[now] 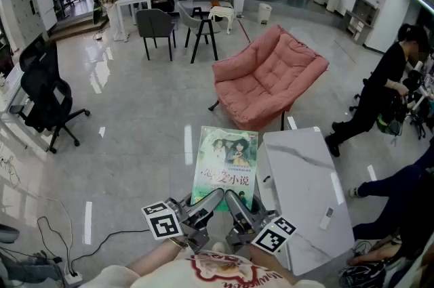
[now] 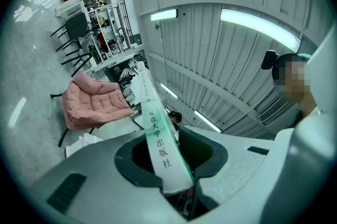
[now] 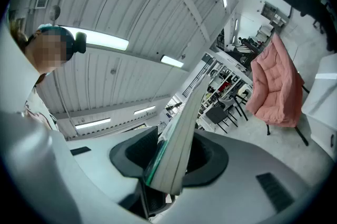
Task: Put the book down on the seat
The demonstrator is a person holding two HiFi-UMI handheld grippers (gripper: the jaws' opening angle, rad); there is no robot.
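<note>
At the bottom centre of the head view, your left gripper and right gripper sit side by side, each clamped on the near edge of the book. In each gripper view the book's edge runs straight between the pads. Holding one edge at two spots probably keeps the book from twisting or drooping (a single pinch would likely let it swing), so it stays cover-up and ready to be laid flat.

Both grippers point roughly level and away from you, towards the top of the frame, angled slightly inward so their tips nearly meet.

The book hangs in the air over the floor, just left of the white table. The pink seat lies well beyond, above centre, empty, so the carry is not yet finished.
</note>
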